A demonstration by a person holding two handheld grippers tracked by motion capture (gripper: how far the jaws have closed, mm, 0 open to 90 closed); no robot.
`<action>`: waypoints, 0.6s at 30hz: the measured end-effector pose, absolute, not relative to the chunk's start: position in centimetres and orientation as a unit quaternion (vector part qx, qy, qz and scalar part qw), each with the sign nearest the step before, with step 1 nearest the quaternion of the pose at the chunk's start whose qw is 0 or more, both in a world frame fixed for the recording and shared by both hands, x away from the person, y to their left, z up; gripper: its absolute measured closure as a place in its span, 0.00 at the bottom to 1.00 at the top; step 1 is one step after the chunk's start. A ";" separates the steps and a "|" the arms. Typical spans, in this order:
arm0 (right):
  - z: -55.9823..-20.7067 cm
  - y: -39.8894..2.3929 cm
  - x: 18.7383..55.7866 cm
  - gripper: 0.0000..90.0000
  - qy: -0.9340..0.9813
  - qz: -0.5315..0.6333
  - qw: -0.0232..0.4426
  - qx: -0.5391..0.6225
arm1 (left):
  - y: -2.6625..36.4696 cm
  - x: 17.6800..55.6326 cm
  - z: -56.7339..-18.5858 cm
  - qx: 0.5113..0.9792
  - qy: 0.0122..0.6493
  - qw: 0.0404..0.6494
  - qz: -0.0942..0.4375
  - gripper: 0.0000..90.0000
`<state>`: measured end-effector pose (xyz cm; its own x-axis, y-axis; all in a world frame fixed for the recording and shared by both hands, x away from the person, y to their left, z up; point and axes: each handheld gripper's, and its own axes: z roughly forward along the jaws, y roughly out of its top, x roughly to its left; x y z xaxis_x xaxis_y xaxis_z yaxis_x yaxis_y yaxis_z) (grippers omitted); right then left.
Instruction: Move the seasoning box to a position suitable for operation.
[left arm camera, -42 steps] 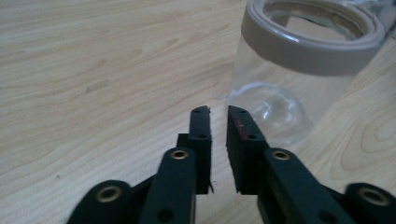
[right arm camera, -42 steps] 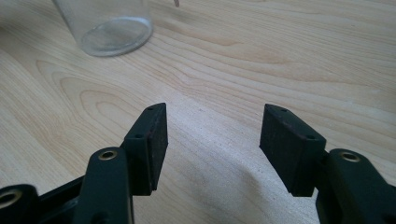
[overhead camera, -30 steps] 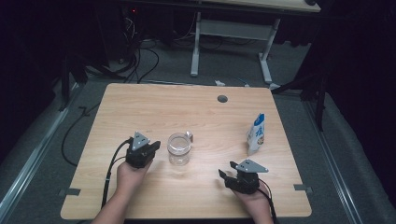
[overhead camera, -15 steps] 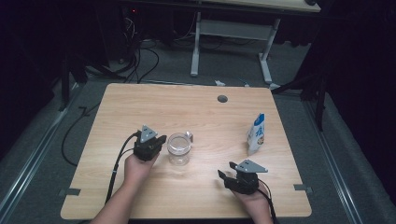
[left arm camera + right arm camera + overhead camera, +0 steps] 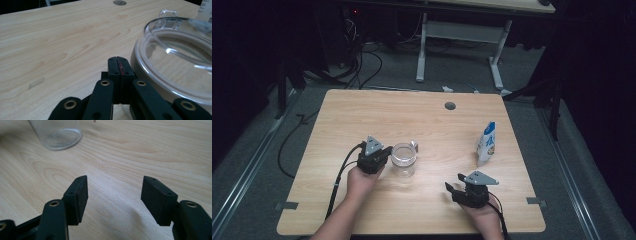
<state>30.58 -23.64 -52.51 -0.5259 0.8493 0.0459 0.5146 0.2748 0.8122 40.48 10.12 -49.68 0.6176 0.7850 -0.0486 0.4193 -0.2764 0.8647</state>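
left gripper (image 5: 379, 159) now beside one jar (image 5: 404, 159)

wooden table (image 5: 362, 115); on it: glass jar (image 5: 403, 160); white pouch (image 5: 486, 144)

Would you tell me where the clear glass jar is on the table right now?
In the high view the clear glass jar stands left of the table's centre, right beside the shut left gripper, with the blue-and-white pouch farther off to its right.

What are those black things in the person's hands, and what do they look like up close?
Each is a black handheld tool: the left tool and right tool carry a grey three-cornered plate on top, trail a black cable, and have brass-coloured rivets on their linkages. The forearms are bare.
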 end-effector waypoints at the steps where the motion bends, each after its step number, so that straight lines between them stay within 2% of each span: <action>1: -52.5 -23.6 30.6 0.43 0.772 0.409 0.205 0.442 | 10.2 40.4 -49.8 0.773 0.389 0.459 0.199 1.00; 12: -52.6 -23.6 30.6 0.44 0.772 0.408 0.206 0.441 | 10.5 38.0 -49.8 0.770 0.382 0.469 0.202 1.00; 18: -52.6 -23.6 30.5 0.44 0.772 0.408 0.206 0.442 | 10.3 35.2 -49.8 0.773 0.367 0.478 0.200 1.00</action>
